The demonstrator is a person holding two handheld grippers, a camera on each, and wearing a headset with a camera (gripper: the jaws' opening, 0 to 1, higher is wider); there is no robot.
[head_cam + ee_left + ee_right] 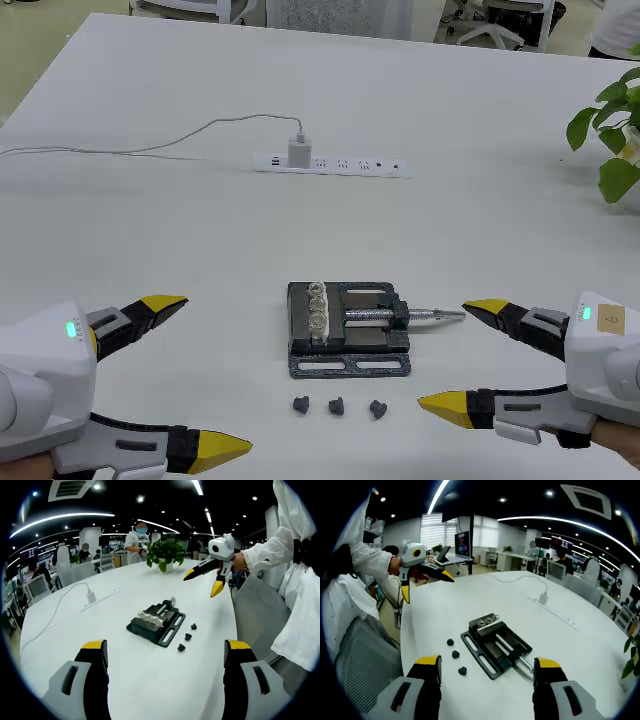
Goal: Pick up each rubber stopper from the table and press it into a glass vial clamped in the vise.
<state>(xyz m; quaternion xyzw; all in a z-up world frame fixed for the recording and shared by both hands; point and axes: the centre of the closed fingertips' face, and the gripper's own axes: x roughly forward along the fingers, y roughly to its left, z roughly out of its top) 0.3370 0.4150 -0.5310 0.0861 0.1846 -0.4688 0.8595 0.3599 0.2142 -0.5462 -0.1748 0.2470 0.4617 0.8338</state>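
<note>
A black vise (372, 344) stands mid-table with a row of clear glass vials (317, 308) clamped at its left end. Three dark rubber stoppers (336, 406) lie in a line on the table just in front of it. My left gripper (215, 372) hovers open at the lower left, well away from the stoppers. To the right of the vise handle, my right gripper (443, 354) is open too, holding nothing. The left gripper view shows its open gripper (166, 647), the vise (156, 622), the stoppers (188, 637) and the right gripper (200, 586). In the right gripper view its gripper (487, 662) is open before the vise (495, 642) and stoppers (455, 654).
A white power strip (330, 163) with a plugged charger (300, 152) and cable lies behind the vise. A green plant (610, 130) stands at the right edge. Office chairs sit beyond the far table edge. People stand in the background (137, 542).
</note>
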